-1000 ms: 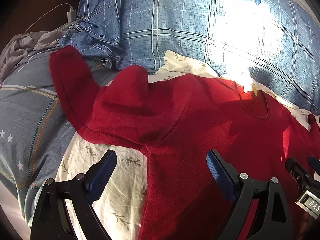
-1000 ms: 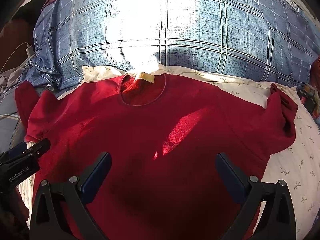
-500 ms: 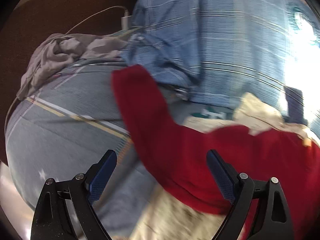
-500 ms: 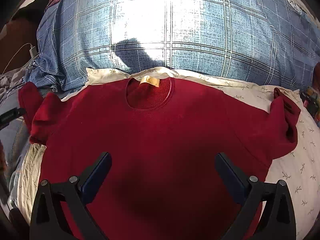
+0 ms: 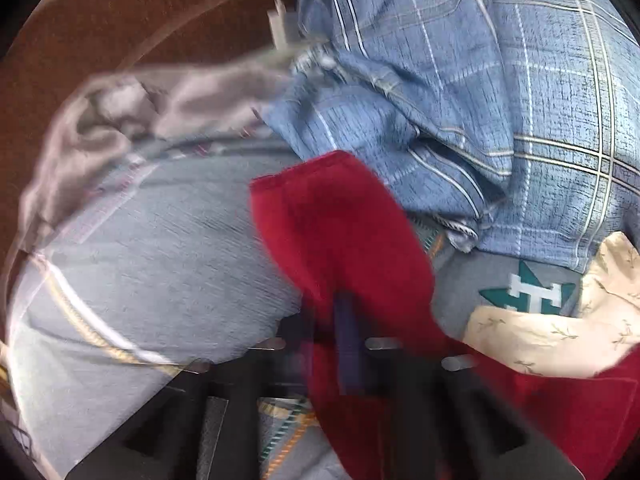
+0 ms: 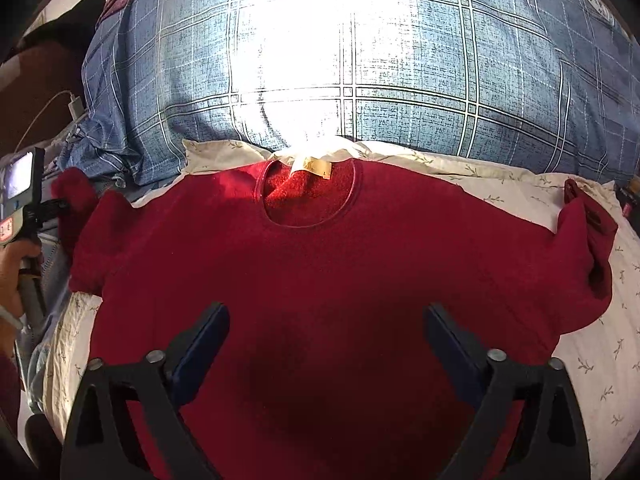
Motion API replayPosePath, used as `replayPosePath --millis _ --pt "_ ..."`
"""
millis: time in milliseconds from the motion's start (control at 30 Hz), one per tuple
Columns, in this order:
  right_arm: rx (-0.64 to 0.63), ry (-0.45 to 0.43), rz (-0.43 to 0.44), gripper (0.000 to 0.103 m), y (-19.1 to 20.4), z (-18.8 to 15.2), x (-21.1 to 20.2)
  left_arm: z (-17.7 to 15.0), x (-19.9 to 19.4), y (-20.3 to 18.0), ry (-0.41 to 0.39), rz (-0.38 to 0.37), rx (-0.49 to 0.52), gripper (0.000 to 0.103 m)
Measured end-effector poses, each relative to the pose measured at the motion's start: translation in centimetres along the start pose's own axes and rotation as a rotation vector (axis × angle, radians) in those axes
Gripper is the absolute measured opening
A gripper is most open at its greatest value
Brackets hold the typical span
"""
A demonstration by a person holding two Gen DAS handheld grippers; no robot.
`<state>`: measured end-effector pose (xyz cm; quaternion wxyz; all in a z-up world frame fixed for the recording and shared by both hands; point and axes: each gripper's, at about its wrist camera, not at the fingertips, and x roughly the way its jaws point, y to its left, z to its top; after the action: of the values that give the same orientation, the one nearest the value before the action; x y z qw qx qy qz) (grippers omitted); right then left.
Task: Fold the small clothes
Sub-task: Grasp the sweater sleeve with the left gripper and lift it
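Note:
A small red sweater [image 6: 320, 272] lies flat on a cream floral sheet, neck hole toward the blue plaid pillow. My right gripper [image 6: 326, 344] is open and hovers over the sweater's lower body. The sweater's left sleeve [image 5: 340, 232] runs out onto grey bedding. My left gripper [image 5: 348, 344] is shut on that sleeve; the picture is blurred. In the right wrist view the left gripper [image 6: 56, 206] shows at the far left, at the sleeve end. The right sleeve [image 6: 584, 240] is bunched at the right edge.
A big blue plaid pillow [image 6: 380, 64] fills the back. A grey crumpled garment [image 5: 120, 112] and a white charger with cable [image 5: 280, 28] lie at the left. The cream sheet [image 6: 600, 360] shows to the right of the sweater.
My left gripper moved left from the sweater's armpit to the left sleeve and shut on it. The right gripper drew back slightly and stays open.

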<state>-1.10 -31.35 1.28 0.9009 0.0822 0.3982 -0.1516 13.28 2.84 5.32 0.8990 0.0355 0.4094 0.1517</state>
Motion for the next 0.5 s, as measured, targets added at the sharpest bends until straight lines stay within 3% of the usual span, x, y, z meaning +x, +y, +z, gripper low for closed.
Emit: replayPosePath --millis 133,200,367,500 --pt "0.034 0.011 0.034 0.069 -1.0 0.0 -0.2 1.0 -2.4 0.8 -0.034 -0.105 0.003 0.006" --pt "0.044 0.008 0.028 0.068 -1.5 0.1 -0.4 1.1 -5.5 0.3 -0.074 -0.169 0.028 0.006" --pt "0.084 -0.023 0.006 0.068 -3.5 0.3 -1.8 1.2 -16.8 -2.2 -0.192 -0.451 0.097 0.006" --pt "0.119 -0.045 -0.025 0.069 -5.7 0.1 -3.4 -0.2 -23.3 -7.0 -0.246 -0.634 0.183 0.006"
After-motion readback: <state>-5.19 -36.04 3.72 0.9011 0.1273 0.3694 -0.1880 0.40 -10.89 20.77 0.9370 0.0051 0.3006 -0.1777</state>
